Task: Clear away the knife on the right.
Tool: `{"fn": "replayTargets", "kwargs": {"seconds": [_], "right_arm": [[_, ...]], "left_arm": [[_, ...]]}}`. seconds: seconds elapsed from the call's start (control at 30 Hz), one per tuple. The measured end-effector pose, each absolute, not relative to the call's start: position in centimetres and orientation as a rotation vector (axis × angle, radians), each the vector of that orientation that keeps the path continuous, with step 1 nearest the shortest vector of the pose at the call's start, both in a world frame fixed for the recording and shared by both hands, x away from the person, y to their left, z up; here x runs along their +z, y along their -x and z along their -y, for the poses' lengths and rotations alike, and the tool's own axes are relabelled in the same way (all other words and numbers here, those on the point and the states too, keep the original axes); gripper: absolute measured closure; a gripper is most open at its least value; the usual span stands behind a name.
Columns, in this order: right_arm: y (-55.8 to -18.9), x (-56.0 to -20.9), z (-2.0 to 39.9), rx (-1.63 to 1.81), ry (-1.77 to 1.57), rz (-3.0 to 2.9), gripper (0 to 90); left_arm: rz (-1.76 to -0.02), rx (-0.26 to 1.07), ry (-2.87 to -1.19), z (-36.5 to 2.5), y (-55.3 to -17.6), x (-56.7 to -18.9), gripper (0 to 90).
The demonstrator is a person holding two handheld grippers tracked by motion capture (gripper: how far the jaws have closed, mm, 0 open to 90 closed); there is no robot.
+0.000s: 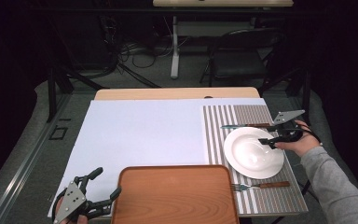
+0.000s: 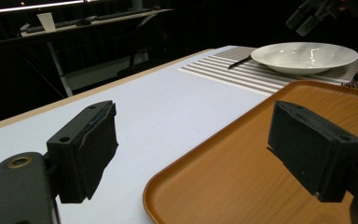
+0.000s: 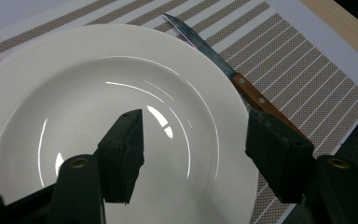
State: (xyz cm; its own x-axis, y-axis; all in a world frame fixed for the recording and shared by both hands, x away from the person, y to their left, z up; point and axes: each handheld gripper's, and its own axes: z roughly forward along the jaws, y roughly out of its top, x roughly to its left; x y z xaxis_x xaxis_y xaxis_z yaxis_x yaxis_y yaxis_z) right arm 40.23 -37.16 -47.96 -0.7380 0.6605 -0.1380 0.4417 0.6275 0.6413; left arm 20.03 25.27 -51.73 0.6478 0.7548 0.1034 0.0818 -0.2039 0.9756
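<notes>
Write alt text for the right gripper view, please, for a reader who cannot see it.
The right hand-held gripper hangs open over a white plate, one jaw above the bowl and the other above the rim. The plate sits on a striped placemat, and a knife with a wooden handle lies beside it.

Right tongs (image 1: 266, 141) hover, jaws apart, over white plate's (image 1: 247, 154) far-right rim.
</notes>
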Motion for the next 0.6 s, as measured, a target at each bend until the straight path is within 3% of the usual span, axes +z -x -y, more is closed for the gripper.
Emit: {"fn": "replayTargets", "kwargs": {"seconds": [0.6], "right_arm": [[-45.2,-47.6,37.4,0.740,-0.952,-2.526,41.0]], "left_arm": [[-0.702,0.706,-1.698,-25.2,-20.2,-51.9,15.2]]}}
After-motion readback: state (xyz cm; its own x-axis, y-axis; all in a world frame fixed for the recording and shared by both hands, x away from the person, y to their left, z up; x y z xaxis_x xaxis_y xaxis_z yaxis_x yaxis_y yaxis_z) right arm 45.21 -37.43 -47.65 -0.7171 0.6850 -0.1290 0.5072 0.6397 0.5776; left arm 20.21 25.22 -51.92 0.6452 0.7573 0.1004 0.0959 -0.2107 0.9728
